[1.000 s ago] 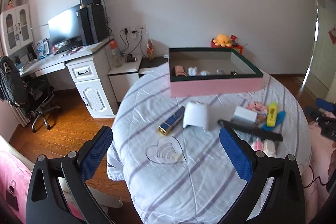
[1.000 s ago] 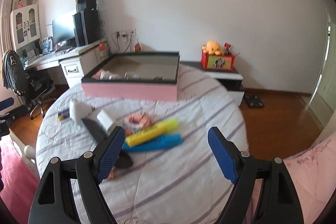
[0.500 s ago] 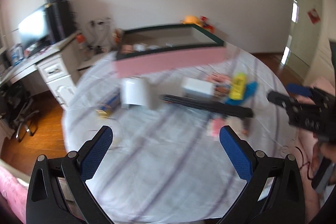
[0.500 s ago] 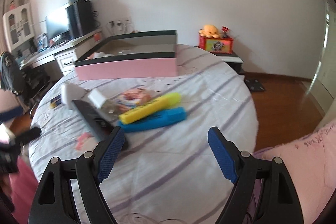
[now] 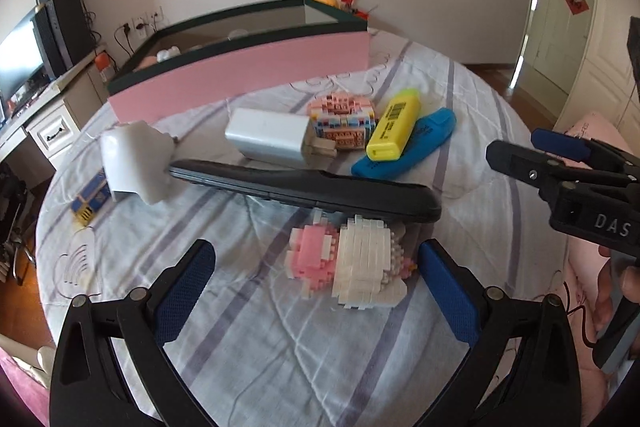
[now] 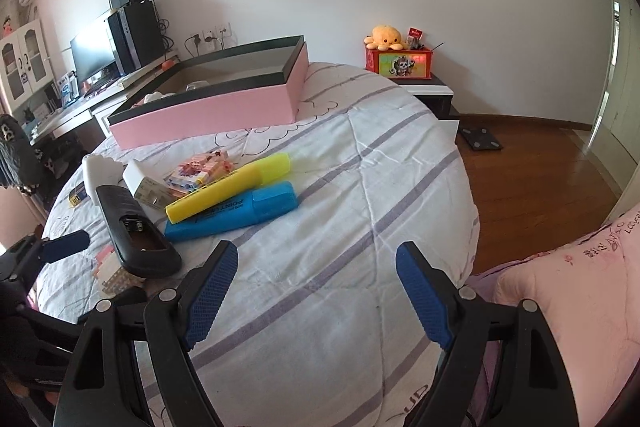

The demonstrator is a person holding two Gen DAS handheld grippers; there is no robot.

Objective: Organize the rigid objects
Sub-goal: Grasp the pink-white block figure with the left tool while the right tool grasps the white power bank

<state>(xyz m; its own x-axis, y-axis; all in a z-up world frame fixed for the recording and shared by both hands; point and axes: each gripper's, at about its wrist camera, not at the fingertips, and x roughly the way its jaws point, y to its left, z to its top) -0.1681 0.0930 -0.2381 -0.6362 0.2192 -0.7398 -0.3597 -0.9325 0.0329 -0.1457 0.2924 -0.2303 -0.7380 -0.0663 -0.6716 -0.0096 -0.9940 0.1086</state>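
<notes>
Covering the whole work surface is a striped quilt (image 5: pixel 280 347), white with purple-grey bands. Landmark: the black remote (image 5: pixel 304 189), lying long across the quilt's middle, battery bay uncovered in the right wrist view.

Pink box (image 5: pixel 240 75), dark rim, lid off, sits well beyond the remote at the far side; small items inside, too small to name. Left gripper (image 5: pixel 316 279) hangs on the near side of the remote, fingers spread wide; the jaws have just been closing a little, nothing clamped yet. The pink-and-white brick figure (image 5: pixel 352 263) lies between its pads, touching the remote's near edge; the right pad is close beside the figure, contact cannot be told. Right gripper (image 6: pixel 316 291) is off to the remote's right over bare quilt, fingers released, nothing between them.

Blue highlighter (image 5: pixel 412 147) just beyond the remote's right end; yellow highlighter (image 5: pixel 394 125) lies partly on top of it. White charger block (image 5: pixel 268 137) just behind the remote's middle. White curved piece (image 5: pixel 134 163) touches the remote's left end. Multicolour brick model (image 5: pixel 344 119) behind the charger, beside the yellow highlighter. Small blue-and-gold box (image 5: pixel 92 201) left of the remote, past the white piece.
</notes>
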